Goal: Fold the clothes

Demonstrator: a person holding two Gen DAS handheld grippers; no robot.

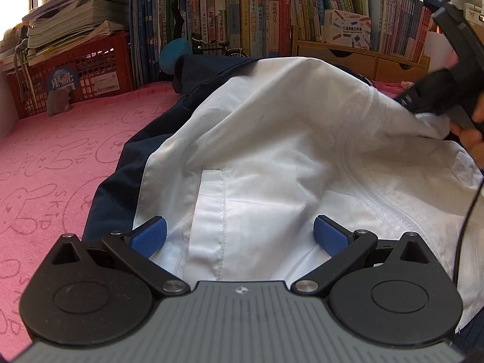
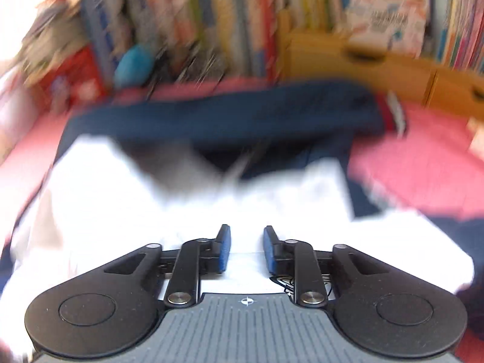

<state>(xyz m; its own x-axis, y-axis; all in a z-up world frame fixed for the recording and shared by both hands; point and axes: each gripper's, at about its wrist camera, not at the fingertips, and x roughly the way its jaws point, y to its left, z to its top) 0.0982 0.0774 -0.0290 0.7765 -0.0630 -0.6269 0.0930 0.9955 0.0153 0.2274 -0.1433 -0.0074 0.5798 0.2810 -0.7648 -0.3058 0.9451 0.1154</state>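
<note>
Nearest, left gripper (image 1: 239, 236) spread wide over white lining of garment (image 1: 272, 139), nothing pinched; right gripper (image 2: 246, 249) hanging above same white cloth, blue pads a narrow gap apart, gripping nothing. Garment heaped, navy shell beneath, on pink towel (image 1: 60, 157). Likely trouble: raised fold slumping unheld; blurred, hurried reach pinching several layers. Beyond, books (image 1: 242, 21).

Under the left gripper (image 1: 239, 236) lies a garment (image 1: 272, 157) of smooth, matt white cloth with stitched seams, edged in dark navy fabric. Beside it spreads a pink towel (image 1: 60, 157), nappy and matt; the gripper's blue pads (image 1: 148, 240) look ribbed.
</note>
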